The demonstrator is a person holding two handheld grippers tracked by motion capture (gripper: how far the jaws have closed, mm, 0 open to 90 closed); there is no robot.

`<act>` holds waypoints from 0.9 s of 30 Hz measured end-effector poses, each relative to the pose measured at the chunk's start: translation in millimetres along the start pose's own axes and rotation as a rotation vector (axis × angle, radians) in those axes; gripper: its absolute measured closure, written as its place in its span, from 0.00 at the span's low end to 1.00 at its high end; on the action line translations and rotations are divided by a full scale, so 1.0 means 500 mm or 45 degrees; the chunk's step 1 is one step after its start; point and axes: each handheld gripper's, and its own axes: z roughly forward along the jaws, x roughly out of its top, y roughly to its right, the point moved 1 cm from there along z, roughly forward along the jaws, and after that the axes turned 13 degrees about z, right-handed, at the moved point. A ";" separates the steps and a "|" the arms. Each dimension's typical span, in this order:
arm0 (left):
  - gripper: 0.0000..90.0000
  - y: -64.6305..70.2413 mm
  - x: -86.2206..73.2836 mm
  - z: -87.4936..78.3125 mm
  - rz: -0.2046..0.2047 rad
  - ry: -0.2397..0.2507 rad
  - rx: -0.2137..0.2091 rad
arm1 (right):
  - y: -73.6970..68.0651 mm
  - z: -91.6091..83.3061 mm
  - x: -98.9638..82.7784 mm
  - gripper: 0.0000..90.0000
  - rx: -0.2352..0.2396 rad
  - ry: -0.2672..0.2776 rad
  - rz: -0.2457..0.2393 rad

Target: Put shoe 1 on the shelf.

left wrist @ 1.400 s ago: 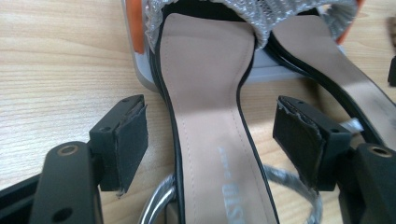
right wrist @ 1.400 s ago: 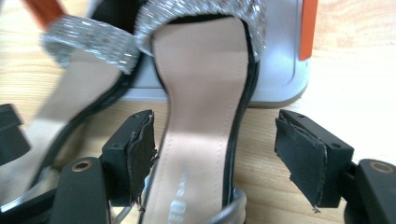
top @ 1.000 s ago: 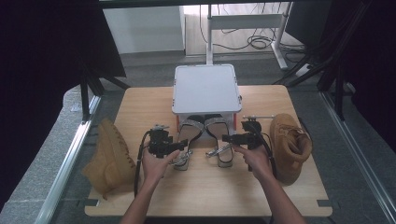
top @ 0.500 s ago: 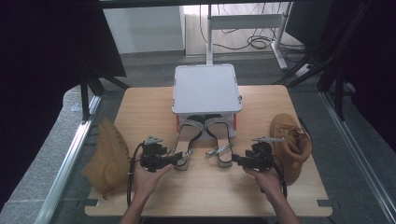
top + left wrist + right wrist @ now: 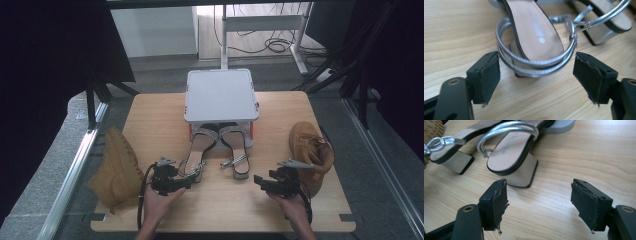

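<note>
Silver sandals (image 5: 220, 147) unmoved, both tools drawn slightly nearer, jaws apart

Tan boots (image 5: 116, 167) (image 5: 310, 150) at table (image 5: 150, 115) sides; white box (image 5: 220, 95) behind.

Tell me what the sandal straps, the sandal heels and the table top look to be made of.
Ankle straps: shiny silver, probably metallic-finish synthetic leather; they catch bright highlights and hold a tubular loop.
Block heel: matte silver-grey covering with a dark edge line; the core cannot be told.
Table top: light wood or wood-look laminate, with straight grain lines and a smooth, low sheen.
</note>
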 end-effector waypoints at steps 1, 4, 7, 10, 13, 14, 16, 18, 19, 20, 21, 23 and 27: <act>0.22 0.000 0.000 0.000 0.000 0.000 0.000 | 0.001 0.000 -0.003 0.33 0.003 0.000 0.008; 0.21 0.008 -0.008 0.010 0.015 -0.013 0.018 | 0.001 0.002 -0.007 0.33 -0.002 -0.013 0.007; 0.21 0.015 -0.019 0.028 0.036 -0.019 0.066 | 0.002 0.004 -0.009 0.33 -0.008 -0.012 -0.001; 0.21 0.019 -0.019 0.042 0.040 -0.011 0.098 | 0.002 0.007 -0.012 0.33 -0.009 -0.014 0.002; 0.22 0.022 -0.010 0.054 0.051 -0.002 0.121 | -0.001 0.010 -0.014 0.33 -0.012 -0.019 0.001; 0.23 0.022 -0.010 0.054 0.051 -0.002 0.121 | -0.002 0.012 -0.014 0.33 -0.013 -0.019 -0.005; 0.26 0.021 -0.002 0.063 0.042 0.021 0.142 | -0.007 0.017 -0.015 0.33 -0.016 -0.023 -0.025; 0.28 0.020 0.002 0.070 0.038 0.023 0.143 | -0.012 0.022 -0.016 0.32 -0.012 -0.032 -0.046; 0.29 0.019 0.003 0.073 0.030 0.024 0.139 | -0.015 0.024 -0.017 0.32 -0.011 -0.032 -0.057; 0.29 0.019 0.003 0.073 0.030 0.024 0.139 | -0.015 0.024 -0.017 0.32 -0.011 -0.032 -0.057; 0.29 0.019 0.004 0.075 0.023 0.025 0.139 | -0.017 0.025 -0.018 0.32 -0.009 -0.030 -0.063; 0.31 0.019 0.007 0.082 0.013 0.020 0.140 | -0.023 0.026 -0.019 0.32 0.005 -0.032 -0.066; 0.32 0.019 0.011 0.091 0.003 -0.001 0.134 | -0.025 0.028 -0.020 0.32 0.012 -0.036 -0.076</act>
